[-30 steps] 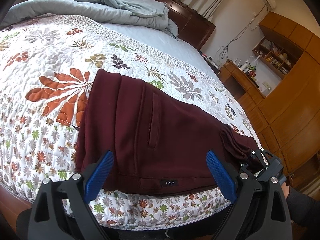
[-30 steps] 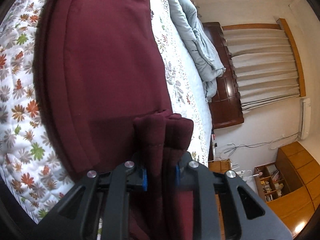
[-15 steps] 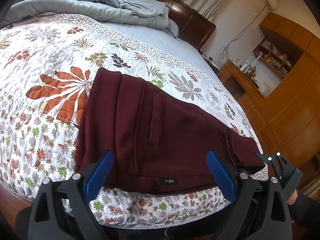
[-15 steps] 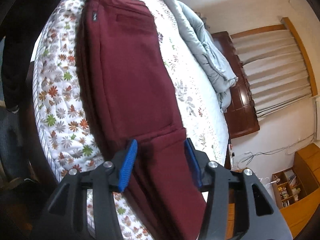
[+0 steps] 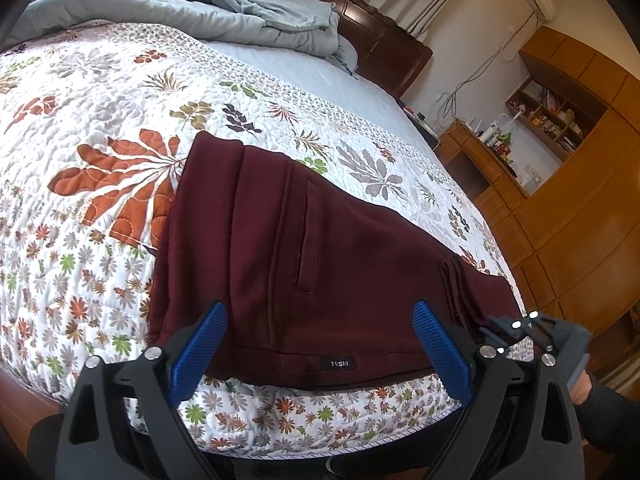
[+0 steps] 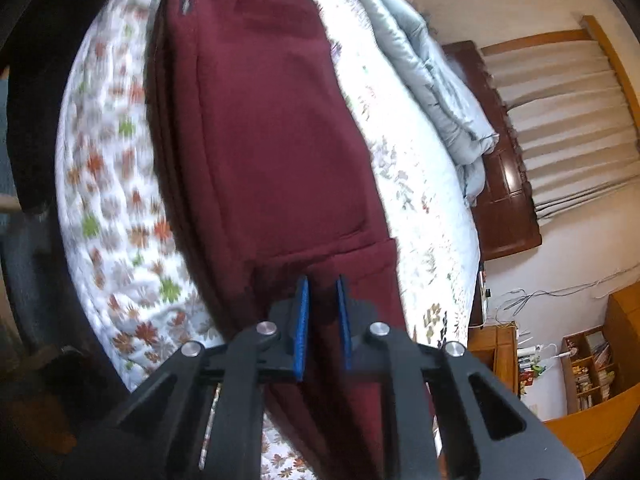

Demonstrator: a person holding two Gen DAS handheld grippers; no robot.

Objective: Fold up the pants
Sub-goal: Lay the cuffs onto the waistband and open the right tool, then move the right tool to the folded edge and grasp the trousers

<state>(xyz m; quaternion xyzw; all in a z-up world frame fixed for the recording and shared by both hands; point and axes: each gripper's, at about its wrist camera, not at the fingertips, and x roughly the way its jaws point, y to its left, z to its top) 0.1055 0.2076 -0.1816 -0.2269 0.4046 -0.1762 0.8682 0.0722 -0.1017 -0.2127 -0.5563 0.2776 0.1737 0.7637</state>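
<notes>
left wrist view: maroon pants (image 5: 320, 256) lie folded lengthwise on a quilted bedspread (image 5: 100, 184), waistband end toward the near bed edge at 6 o'clock, legs running off to 4 o'clock. fabric looks thick and matte, like fleece or heavy knit; a slit pocket with stitched edge runs up the middle, and a small dark woven label (image 5: 339, 363) sits on the hem seam. bedspread is white, puckered with quilting stitches, printed with orange, green and grey leaves. a rumpled grey-blue duvet (image 5: 240, 16) is heaped at 12 o'clock against a dark glossy wooden headboard (image 5: 384, 44).

left claw (image 5: 320, 344): spread wide, ribbed blue pads either side of the waistband edge, not pressing on the cloth.

right claw (image 5: 528, 332) shows at 4 o'clock by the layered leg end, a dark sleeve (image 5: 612, 412) behind it.

right wrist view: blurred. right claw (image 6: 322, 320) has its jaws closing, blue pads nearly parallel with a narrow gap; the pants (image 6: 272, 140) stretch away toward 12 o'clock beneath and beyond them, and i cannot tell whether any cloth is caught between the pads. pleated cream curtains (image 6: 568, 128) at 3 o'clock.
</notes>
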